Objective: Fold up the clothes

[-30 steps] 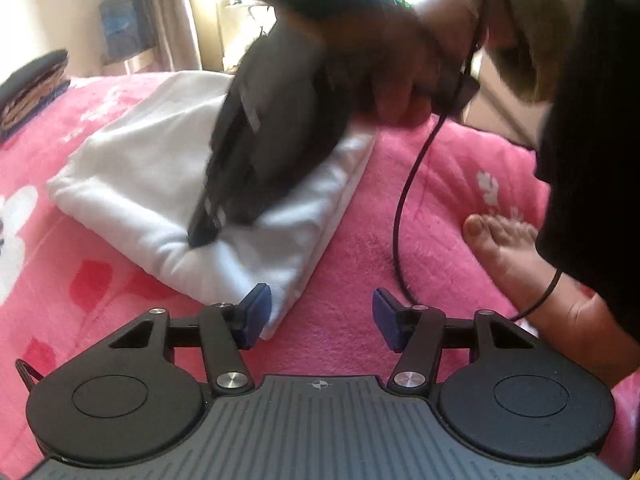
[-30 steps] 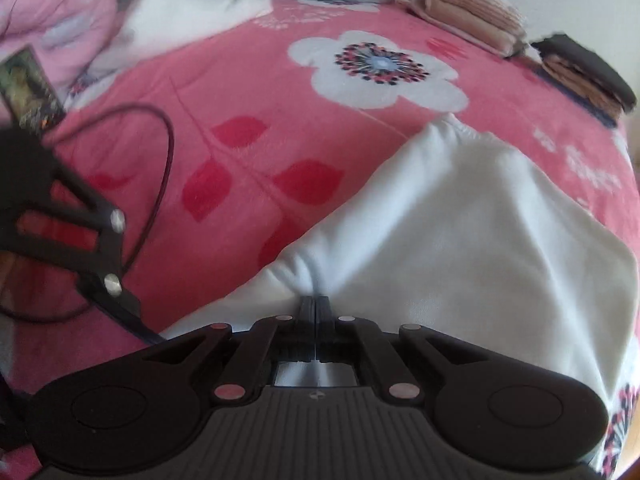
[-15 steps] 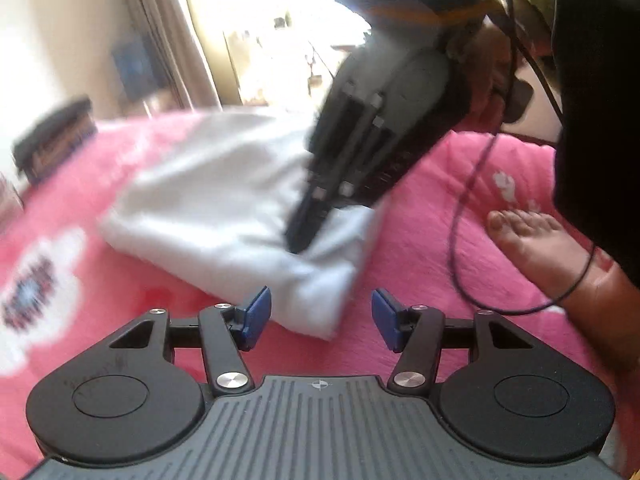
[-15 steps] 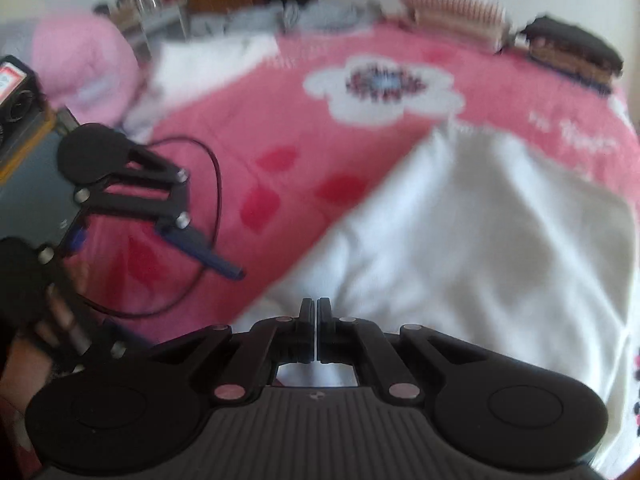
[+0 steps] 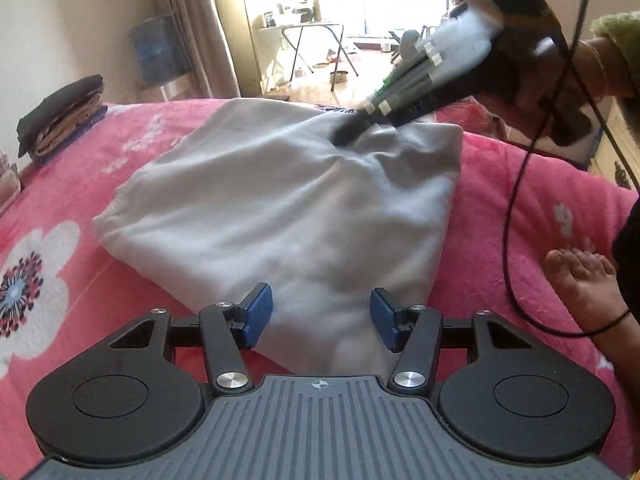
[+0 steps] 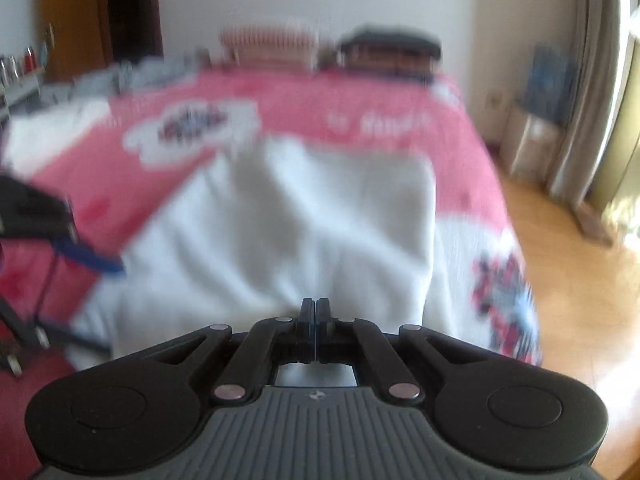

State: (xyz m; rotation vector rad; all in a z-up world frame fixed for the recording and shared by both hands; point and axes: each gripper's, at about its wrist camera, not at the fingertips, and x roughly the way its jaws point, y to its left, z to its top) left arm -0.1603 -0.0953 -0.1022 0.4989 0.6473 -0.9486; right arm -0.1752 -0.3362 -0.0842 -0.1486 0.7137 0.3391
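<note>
Right gripper (image 5: 352, 130) jaws fully closed, pinching the far edge of the white garment (image 5: 288, 216) and lifting it into a peak. Left gripper (image 5: 321, 318) about half open, pads either side of the near corner, not pressing. Garment lies mid-bed, long axis diagonal from near corner to far side. Blanket (image 5: 500, 200) underneath. Cable (image 5: 510, 220) and a foot (image 5: 580, 280) right; folded stack (image 5: 60, 116) at far-left edge.
</note>
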